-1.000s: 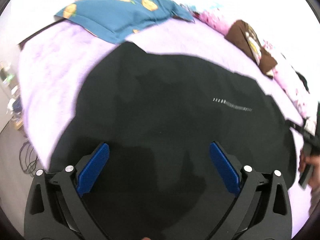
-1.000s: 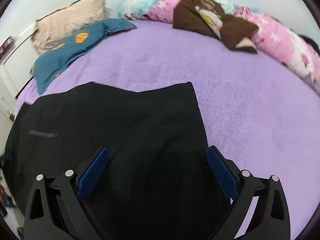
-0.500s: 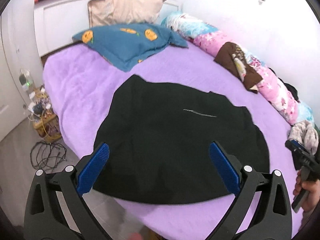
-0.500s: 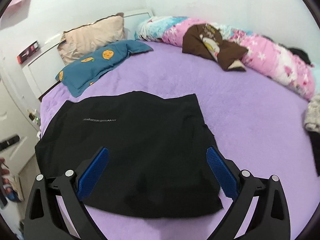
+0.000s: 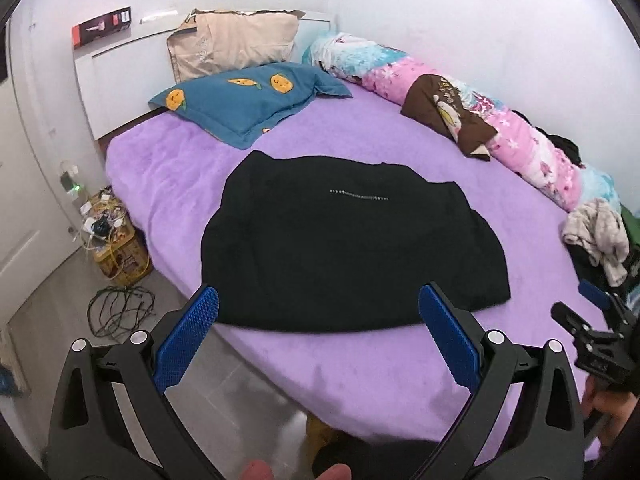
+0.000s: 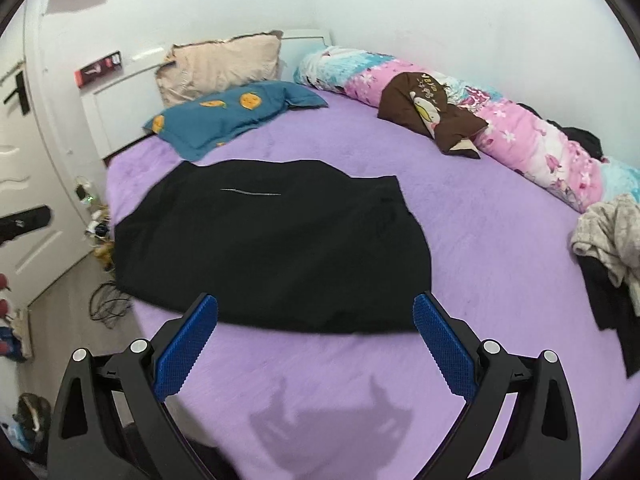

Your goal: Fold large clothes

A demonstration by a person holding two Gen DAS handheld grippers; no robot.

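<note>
**Garment flat on the bed, both grippers empty**

Black garment [image 5: 352, 240] lies spread flat on the purple bed cover [image 5: 400, 368], near the edge of the bed closest to the cameras. Its outline is broad and rounded, its surface mostly smooth, and a thin pale dotted line crosses the upper part of the cloth. One corner points toward the blue pillow [image 5: 248, 100] with orange fruit prints; the two are just apart.

The left gripper [image 5: 318, 334] is held spread wide above the near edge of the bed, nothing between its blue pads [image 5: 188, 340]. The right gripper [image 6: 314, 338] is likewise released and wide, empty, over bare purple cover just short of the garment's hem.

On the floor beside the bed stands a yellow box [image 5: 120, 248] holding a tangle of plugs and cables. A heap of loose clothes [image 6: 608, 240] sits at the far right of the bed, well apart from the garment.
</note>
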